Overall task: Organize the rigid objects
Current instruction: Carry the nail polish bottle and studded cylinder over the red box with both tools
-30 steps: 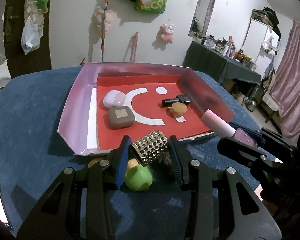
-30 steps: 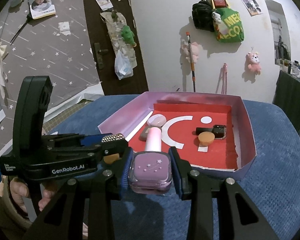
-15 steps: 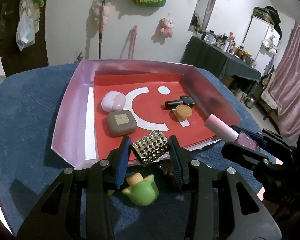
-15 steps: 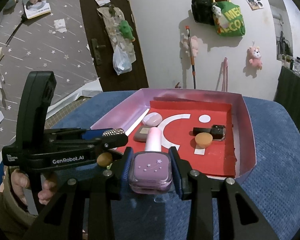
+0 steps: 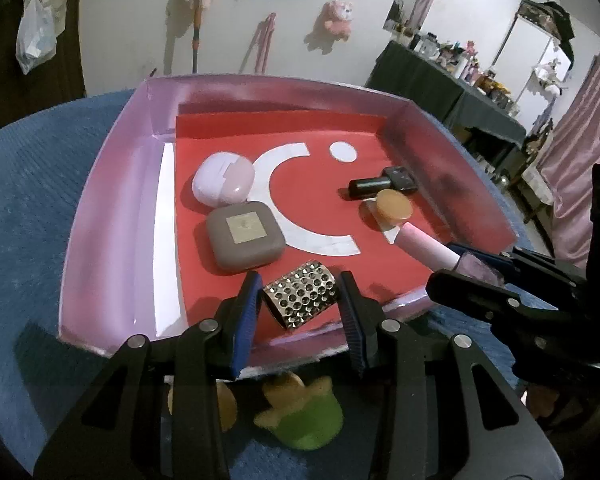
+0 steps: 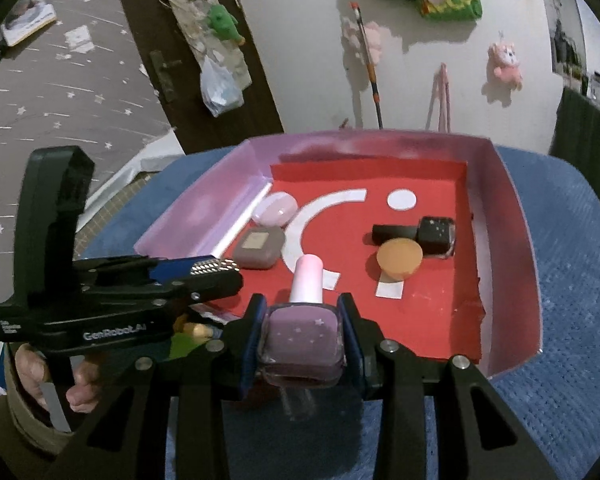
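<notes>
My left gripper (image 5: pixel 300 304) is shut on a studded silver cylinder (image 5: pixel 302 299) and holds it over the near edge of the pink box (image 5: pixel 112 216) with the red floor. My right gripper (image 6: pixel 303 340) is shut on a purple nail polish bottle (image 6: pixel 302 334) with a pale pink cap, just above the box's near edge. In the left wrist view that bottle (image 5: pixel 428 246) pokes in from the right. On the red floor lie a lilac case (image 5: pixel 224 184), a brown square case (image 5: pixel 244 242), a black nail polish bottle (image 5: pixel 382 184) and an orange puff (image 5: pixel 392 206).
A green and yellow soft toy (image 5: pixel 300 416) and an orange round piece (image 5: pixel 224 404) lie on the blue cloth (image 5: pixel 28 200) below my left gripper. A person's hand (image 6: pixel 56 376) holds the left gripper's handle. Plush toys and bags hang on the far wall.
Both grippers have moved forward and down toward the box with their objects. The cylinder and the bottle now hang over the box's near edge; the green toy has slid beneath the left gripper.
</notes>
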The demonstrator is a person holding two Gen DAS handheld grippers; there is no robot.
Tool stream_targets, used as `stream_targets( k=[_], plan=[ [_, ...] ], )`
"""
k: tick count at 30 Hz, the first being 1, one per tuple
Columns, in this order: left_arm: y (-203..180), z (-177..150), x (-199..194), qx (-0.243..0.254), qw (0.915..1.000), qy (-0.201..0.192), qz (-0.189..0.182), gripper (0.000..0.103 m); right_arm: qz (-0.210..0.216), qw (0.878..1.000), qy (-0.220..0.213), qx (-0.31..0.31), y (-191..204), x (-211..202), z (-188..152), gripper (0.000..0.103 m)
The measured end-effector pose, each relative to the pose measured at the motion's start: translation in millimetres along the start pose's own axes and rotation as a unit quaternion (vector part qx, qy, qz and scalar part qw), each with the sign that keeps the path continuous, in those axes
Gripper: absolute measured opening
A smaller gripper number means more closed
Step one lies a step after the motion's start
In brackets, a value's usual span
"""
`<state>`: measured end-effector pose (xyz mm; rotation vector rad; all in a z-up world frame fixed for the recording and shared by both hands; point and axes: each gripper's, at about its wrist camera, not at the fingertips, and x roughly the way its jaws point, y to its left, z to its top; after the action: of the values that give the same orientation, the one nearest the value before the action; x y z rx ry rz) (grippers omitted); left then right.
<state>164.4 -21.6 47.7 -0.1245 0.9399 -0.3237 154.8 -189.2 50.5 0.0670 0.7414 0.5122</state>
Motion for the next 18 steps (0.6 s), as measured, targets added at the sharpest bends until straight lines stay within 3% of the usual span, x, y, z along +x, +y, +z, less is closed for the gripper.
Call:
stream_targets(
  k=[9, 18],
  plan=[
    [8.7, 6.3, 29.2, -0.004, 0.9994, 0.034, 0.009, 0.037, -0.014, 0.999, 0.036, 0.03, -20.5, 29.0, 7.5, 0.039],
    [16.6, 13.8, 36.6, -0.009, 0.9994, 0.024, 0.024, 0.037, -0.03, 0.998, 0.057, 0.021, -22.6, 51.1, 9.8, 0.039]
  ],
)
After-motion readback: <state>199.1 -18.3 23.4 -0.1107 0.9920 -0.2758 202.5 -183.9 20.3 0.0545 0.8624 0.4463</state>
